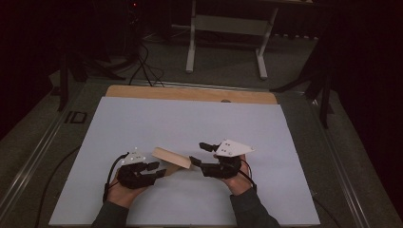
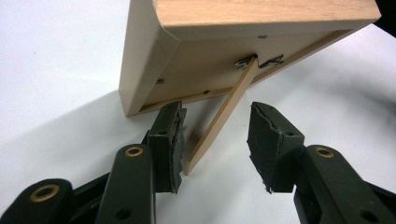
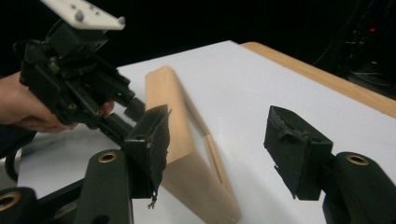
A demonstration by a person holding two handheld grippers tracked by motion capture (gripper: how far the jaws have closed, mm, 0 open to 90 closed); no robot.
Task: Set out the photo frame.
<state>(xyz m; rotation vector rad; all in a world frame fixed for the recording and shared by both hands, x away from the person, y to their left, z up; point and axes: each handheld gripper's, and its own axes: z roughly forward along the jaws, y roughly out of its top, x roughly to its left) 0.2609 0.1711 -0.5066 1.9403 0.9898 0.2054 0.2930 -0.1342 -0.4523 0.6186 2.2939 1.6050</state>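
Note:
A light wooden picture frame [image 1: 171,158] leans tilted on the white sheet [image 1: 190,118], propped on its thin back strut [image 2: 224,112]. My left gripper [image 1: 159,169] comes at its back from the left. In the left gripper view the frame [image 2: 210,70] shows its back, and my left gripper [image 2: 215,135] stands open around the strut, which lies against one pad [image 2: 175,135] and clear of the other. My right gripper [image 1: 197,153] is at the frame's right end. In the right gripper view it [image 3: 217,144] is open, with the frame's edge [image 3: 173,121] beside its left pad. The left gripper [image 3: 125,114] is behind the frame.
The white sheet covers a wooden tabletop [image 1: 190,93] whose far edge shows bare. Beyond the table stand a white desk frame [image 1: 225,28] and loose cables [image 1: 142,66] on the dark floor. Both forearms enter from the bottom edge.

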